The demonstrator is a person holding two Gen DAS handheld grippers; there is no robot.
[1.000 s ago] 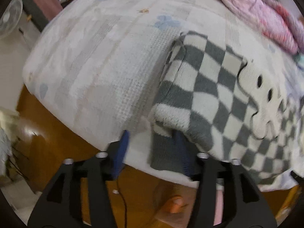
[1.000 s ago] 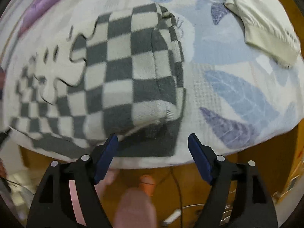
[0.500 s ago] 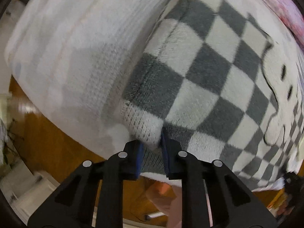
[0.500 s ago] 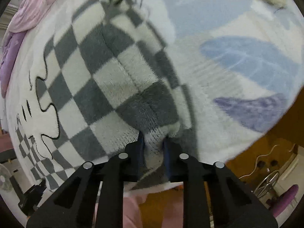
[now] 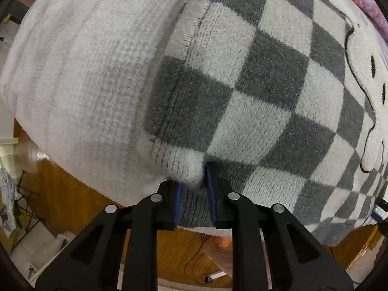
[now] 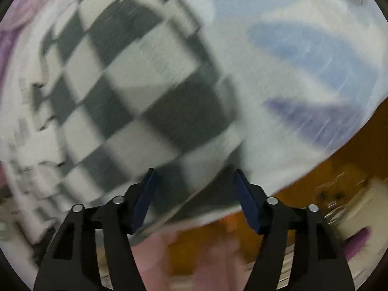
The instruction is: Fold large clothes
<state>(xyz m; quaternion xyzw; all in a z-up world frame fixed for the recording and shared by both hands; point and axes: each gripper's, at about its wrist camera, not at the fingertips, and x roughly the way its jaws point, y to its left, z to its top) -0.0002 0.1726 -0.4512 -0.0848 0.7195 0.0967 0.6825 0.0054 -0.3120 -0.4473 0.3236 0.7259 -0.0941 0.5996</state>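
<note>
A grey and white checked knit sweater point(image 5: 254, 92) lies folded on the bed, with a white cartoon shape on its front. My left gripper point(image 5: 192, 189) points straight down and is shut on the sweater's near left corner, the knit bunched between its blue pads. In the blurred right wrist view the same sweater point(image 6: 135, 92) fills the left and middle. My right gripper point(image 6: 194, 181) is over its near right corner with its jaws opening; the hem lies between the spread pads, which do not press on it.
The sweater rests on a white bed cover point(image 5: 80, 72) with blue and purple leaf prints point(image 6: 308, 41). Pink and purple bedding point(image 5: 373, 12) is heaped at the far right. The bed's front edge drops to a brown wooden floor point(image 5: 72, 194).
Both grippers sank onto the sweater's near corners and closed on them. The left one still grips its corner; the right one has since spread its jaws and let go.
</note>
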